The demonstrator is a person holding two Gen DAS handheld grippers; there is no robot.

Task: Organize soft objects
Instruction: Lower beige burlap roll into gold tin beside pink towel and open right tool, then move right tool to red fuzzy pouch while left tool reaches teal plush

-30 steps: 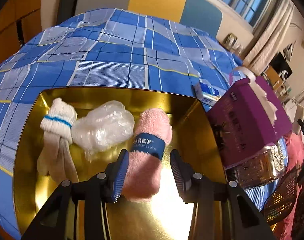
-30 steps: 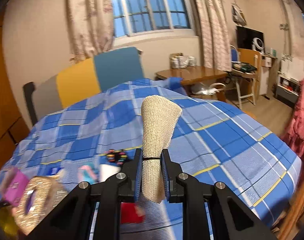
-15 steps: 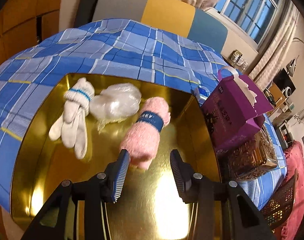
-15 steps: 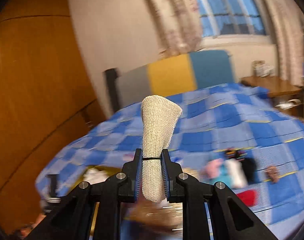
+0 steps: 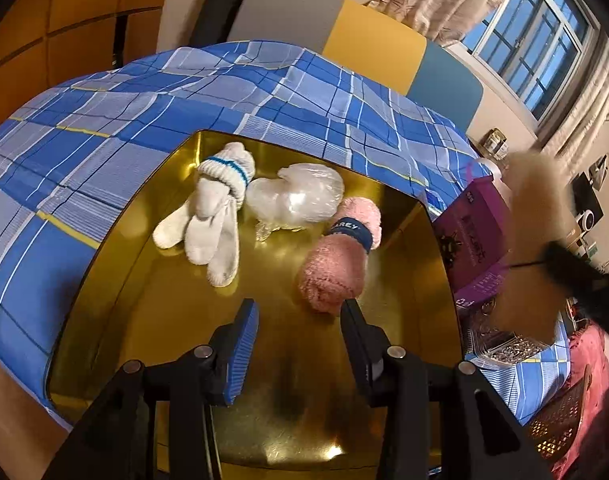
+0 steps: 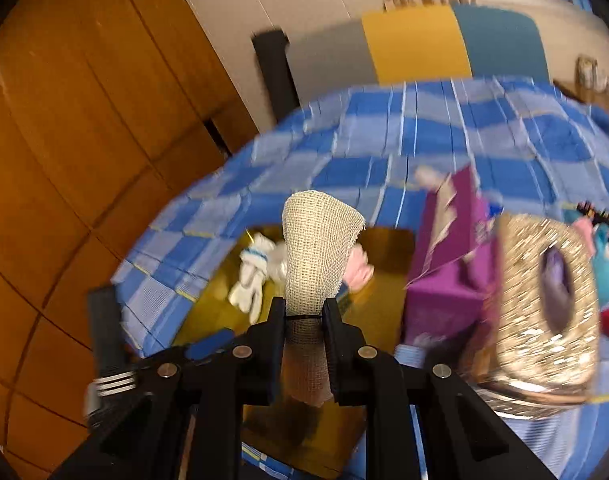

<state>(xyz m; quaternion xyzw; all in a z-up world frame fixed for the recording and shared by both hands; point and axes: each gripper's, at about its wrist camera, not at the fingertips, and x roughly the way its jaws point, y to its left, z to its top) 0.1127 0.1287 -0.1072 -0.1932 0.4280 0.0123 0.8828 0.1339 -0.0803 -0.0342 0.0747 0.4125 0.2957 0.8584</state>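
Note:
A gold tray (image 5: 152,320) lies on the blue plaid bed. In it are white socks (image 5: 212,216), a clear plastic bundle (image 5: 296,196) and a pink rolled towel (image 5: 336,264) with a blue band. My left gripper (image 5: 298,346) is open and empty, above the tray just short of the pink towel. My right gripper (image 6: 304,324) is shut on a beige mesh cloth roll (image 6: 316,244), held in the air right of the tray; it shows blurred in the left wrist view (image 5: 532,216). The tray also shows in the right wrist view (image 6: 388,240).
A purple tissue box (image 5: 476,240) stands right of the tray, with a shiny gold box (image 6: 544,304) beside it. Small colourful items (image 6: 600,248) lie further right on the blanket. A colour-block headboard (image 5: 364,48) and a wooden wardrobe (image 6: 64,160) stand behind.
My left gripper has drawn back from the pink towel, which stays in the tray. My right gripper has swung left with the mesh roll and now faces the tray.

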